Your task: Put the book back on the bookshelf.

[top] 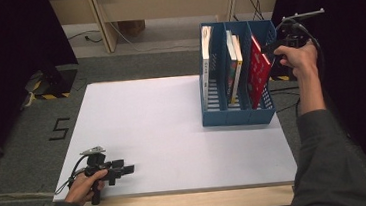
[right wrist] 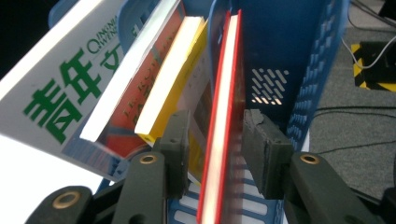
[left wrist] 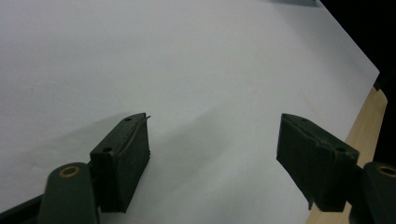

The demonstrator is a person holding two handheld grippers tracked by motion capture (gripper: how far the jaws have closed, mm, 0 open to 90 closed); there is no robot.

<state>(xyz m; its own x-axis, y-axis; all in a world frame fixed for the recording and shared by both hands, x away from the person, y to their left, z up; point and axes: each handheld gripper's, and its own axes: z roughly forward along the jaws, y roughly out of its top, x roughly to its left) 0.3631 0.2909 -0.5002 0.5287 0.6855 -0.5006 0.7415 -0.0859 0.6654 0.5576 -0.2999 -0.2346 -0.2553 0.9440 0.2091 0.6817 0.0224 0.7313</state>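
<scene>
Resting at the near left of the white table, the left gripper keeps its jaws apart and empty over the bare surface; farther off, at the far right, a blue file rack holds books upright in three slots; the red book leans in the rightmost slot, thin, stiff and probably light, its glossy cover likely slippery, so the top edge is the place to pinch; the right gripper straddles that edge, jaws slightly parted, pads not pressing.
</scene>
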